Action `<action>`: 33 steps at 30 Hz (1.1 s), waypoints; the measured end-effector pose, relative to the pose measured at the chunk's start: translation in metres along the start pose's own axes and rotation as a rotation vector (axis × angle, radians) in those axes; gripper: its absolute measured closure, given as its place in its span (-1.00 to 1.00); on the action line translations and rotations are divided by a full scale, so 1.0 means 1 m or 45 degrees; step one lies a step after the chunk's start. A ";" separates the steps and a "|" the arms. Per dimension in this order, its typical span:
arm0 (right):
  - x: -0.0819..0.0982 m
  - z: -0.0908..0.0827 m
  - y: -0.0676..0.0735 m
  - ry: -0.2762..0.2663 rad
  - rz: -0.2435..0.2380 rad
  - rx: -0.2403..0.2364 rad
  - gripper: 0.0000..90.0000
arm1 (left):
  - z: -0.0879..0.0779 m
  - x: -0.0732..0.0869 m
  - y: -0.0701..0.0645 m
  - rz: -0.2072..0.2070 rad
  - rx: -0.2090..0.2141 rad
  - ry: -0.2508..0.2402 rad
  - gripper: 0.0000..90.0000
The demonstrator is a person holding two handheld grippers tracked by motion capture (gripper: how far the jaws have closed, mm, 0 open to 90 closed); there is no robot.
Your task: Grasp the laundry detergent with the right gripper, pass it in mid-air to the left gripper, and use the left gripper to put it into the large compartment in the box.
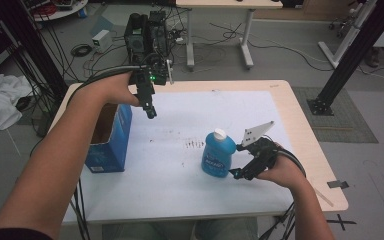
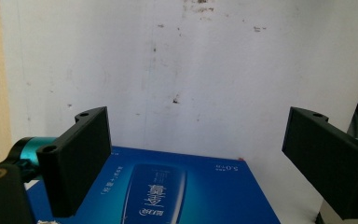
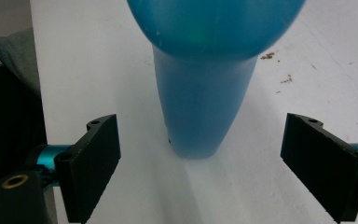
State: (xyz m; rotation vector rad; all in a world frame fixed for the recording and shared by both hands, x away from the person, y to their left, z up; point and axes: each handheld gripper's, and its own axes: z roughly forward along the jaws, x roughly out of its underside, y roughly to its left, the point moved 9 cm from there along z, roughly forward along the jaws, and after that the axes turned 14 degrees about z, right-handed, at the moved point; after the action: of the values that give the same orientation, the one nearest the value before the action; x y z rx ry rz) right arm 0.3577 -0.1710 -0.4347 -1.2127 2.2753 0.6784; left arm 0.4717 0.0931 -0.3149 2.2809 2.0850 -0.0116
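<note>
The bottle [image 1: 219,154] — blue, with a white cap — stands upright on the white mat [image 1: 190,165], right of the mat's centre and toward the near edge. In the right gripper view the bottle [image 3: 204,93] sits ahead of the jaws and between their lines, apart from both. The right gripper [image 1: 240,172] is just beside the bottle on its right, low over the mat; its jaws are spread wide with nothing between the pads, as the right gripper [image 3: 212,158] view confirms. The grey plate [image 1: 256,133] on top of it tilts up beside the cap. The box [image 1: 111,137] — blue, open at the top — stands at the mat's left edge, well apart from the bottle. The left gripper [image 1: 151,111] is held above the box's far right corner, pointing down. In its own view the left gripper [image 2: 196,158] has jaws wide apart and empty, with the box [image 2: 168,191] face below them and the mat beyond.
</note>
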 end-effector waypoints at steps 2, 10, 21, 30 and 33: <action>-0.001 0.005 0.000 -0.015 0.004 -0.009 -0.76 | 0.000 0.000 -0.001 -0.005 -0.001 -0.004 -0.82; -0.003 0.017 -0.001 -0.050 -0.003 -0.016 -0.76 | 0.000 0.001 -0.001 -0.007 -0.004 -0.013 -0.82; -0.005 0.030 -0.003 -0.146 0.019 -0.020 -0.76 | 0.002 -0.001 -0.003 0.001 -0.009 -0.010 -0.82; -0.004 0.035 -0.002 -0.160 0.053 -0.017 -0.76 | 0.002 -0.001 -0.003 -0.001 -0.004 -0.009 -0.82; -0.005 0.037 -0.003 -0.178 0.041 -0.010 -0.76 | 0.002 0.000 -0.003 -0.005 -0.004 -0.010 -0.82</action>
State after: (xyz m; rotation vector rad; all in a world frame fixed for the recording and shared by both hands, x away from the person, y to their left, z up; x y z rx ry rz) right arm 0.3691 -0.1465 -0.4603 -1.0991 2.1825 0.7601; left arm 0.4687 0.0931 -0.3167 2.2710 2.0841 -0.0176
